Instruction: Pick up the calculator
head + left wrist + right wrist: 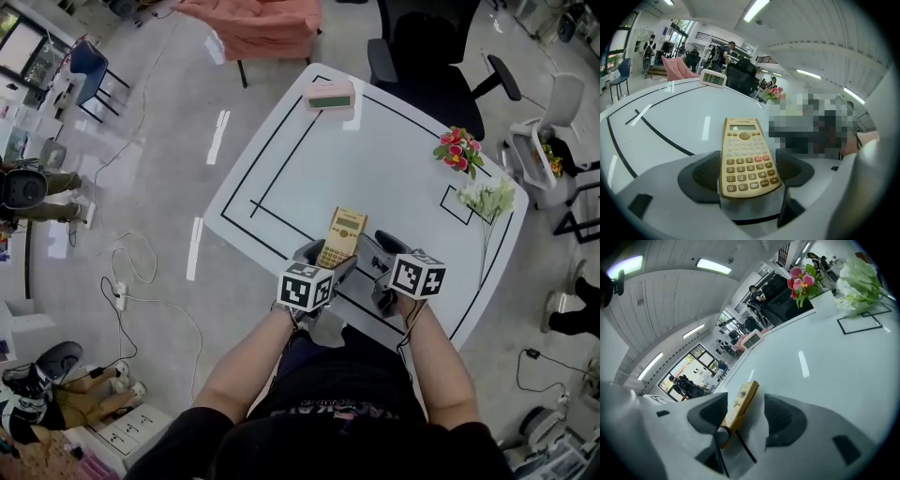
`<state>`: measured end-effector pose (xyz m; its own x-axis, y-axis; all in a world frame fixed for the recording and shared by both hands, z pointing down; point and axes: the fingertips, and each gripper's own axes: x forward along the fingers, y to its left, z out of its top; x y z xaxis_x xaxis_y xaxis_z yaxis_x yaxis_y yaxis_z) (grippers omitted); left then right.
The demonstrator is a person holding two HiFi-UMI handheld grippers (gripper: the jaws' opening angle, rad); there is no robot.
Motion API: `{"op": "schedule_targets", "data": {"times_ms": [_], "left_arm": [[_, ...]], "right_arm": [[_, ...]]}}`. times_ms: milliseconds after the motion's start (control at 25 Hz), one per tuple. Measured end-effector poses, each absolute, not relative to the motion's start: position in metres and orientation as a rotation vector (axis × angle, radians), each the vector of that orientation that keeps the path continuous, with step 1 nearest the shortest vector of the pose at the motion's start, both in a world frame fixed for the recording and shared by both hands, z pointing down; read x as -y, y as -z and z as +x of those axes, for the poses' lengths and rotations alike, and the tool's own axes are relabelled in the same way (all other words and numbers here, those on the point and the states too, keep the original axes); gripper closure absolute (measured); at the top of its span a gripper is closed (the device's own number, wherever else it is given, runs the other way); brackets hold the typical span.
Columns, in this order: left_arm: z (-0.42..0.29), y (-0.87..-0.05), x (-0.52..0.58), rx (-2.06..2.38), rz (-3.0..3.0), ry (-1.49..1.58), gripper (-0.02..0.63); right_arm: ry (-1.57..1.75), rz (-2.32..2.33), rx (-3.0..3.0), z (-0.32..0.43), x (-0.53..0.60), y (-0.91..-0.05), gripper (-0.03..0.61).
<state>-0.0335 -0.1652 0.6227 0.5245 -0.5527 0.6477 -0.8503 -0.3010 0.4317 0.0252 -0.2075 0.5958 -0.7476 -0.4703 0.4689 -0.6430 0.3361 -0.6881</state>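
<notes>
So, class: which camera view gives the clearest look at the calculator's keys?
The left gripper view: the calculator faces the camera close up, keys and display plain. The head view shows it small from above; the right gripper view shows it nearly edge-on.

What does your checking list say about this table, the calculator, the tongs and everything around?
Surface: white table with black tape lines.
Job's things: calculator, face up, gripped by its sides.
Clutter: pink clock, pink flowers, white flowers.
Tongs: left tongs shut on calculator; right tongs open, calculator's edge between them.
Cables: white cable on the floor.
Surroundings: black chair, pink cloth.
</notes>
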Motion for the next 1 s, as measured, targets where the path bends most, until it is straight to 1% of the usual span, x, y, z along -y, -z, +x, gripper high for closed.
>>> {"op": "schedule_targets", "data": {"times_ms": [240,480,520,560,640,680,720,800,1000], "left_arm": [[-0.035,-0.622,0.166,1.127,1.983,-0.472,0.25],[-0.038,-0.623,0.167,1.147,1.965,-0.479,0.263],[-0.042,-0.624,0.167,1.167,1.963,-0.499,0.309],[-0.045,-0.626,0.167,1.182,1.975,-0.532,0.422],[-0.045,-0.628,0.166,1.183,2.036,-0.605,0.413],[-0.044,-0.629,0.166,1.178,2.051,-0.621,0.412],[-0.045,-0.629,0.167,1.171,2.048,-0.624,0.404],[-0.045,-0.629,0.168,1.156,2.03,-0.617,0.4],[-0.043,-0.629,0.168,1.124,2.027,-0.602,0.394]], "right_arm": [[-1.519,0.953,2.319,0.013,0.208,-0.61,0.342],[-1.564,0.858,2.238,-0.003,0.209,-0.617,0.342],[-1.59,0.851,2.222,-0.005,0.21,-0.618,0.342],[-1.611,0.852,2.207,-0.006,0.212,-0.62,0.342],[-1.61,0.856,2.182,-0.007,0.214,-0.622,0.351],[-1.582,0.857,2.174,-0.007,0.215,-0.624,0.38],[-1.548,0.853,2.171,-0.008,0.215,-0.624,0.385],[-1.515,0.848,2.171,-0.009,0.216,-0.625,0.385],[-1.564,0.846,2.186,-0.012,0.219,-0.622,0.383]]}}
